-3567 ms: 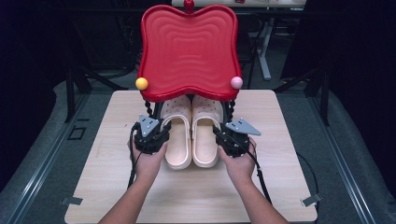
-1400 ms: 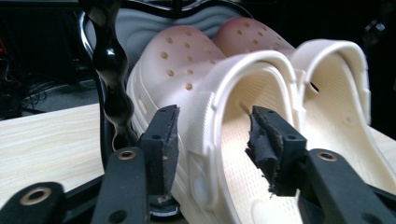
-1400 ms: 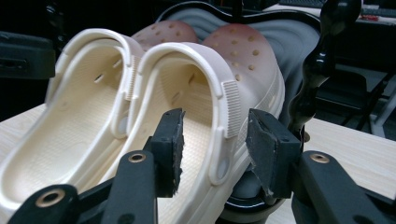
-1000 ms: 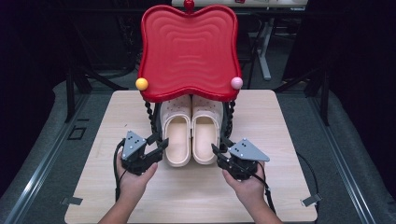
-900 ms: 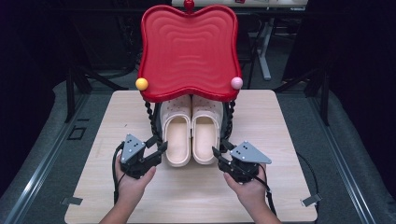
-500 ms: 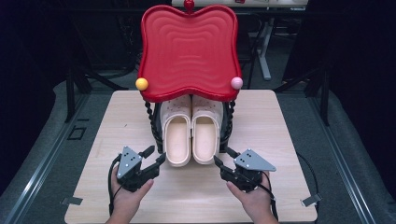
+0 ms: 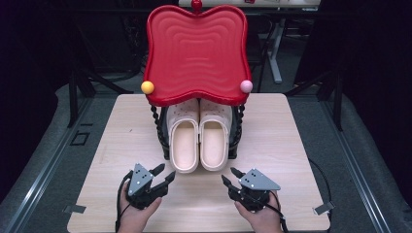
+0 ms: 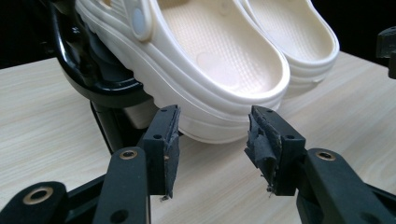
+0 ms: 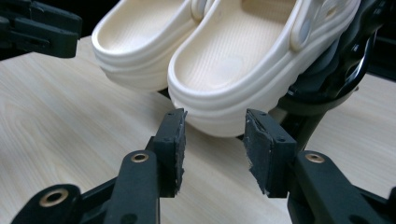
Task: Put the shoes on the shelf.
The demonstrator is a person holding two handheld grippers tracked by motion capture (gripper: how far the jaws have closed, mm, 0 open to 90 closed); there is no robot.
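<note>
A pair of cream clogs, left clog [image 7: 185, 145] and right clog [image 7: 214, 143], rests heels toward me on the low shelf of a black rack [image 7: 158, 126] under a red wavy top [image 7: 197, 53]. My left gripper [image 7: 165, 171] hovers just short of the left clog's heel [image 8: 215, 60], apart from it. The right gripper [image 7: 229, 174] is likewise short of the right clog's heel [image 9: 238, 60]. Both grippers are open, their jaws have just been closing a little, and nothing lies between them. In the left gripper view the pads [image 8: 169, 140] frame the heel without touching it.
The rack stands mid-table on a light wooden tabletop [image 7: 291, 145]. A yellow ball [image 7: 147, 87] and a pink ball [image 7: 246, 86] cap the red top's front corners. Dark floor and black stands surround the table.
Both hands have drawn back toward the near edge and sunk lower, away from the sides of the clogs. The clogs and rack have not moved.
</note>
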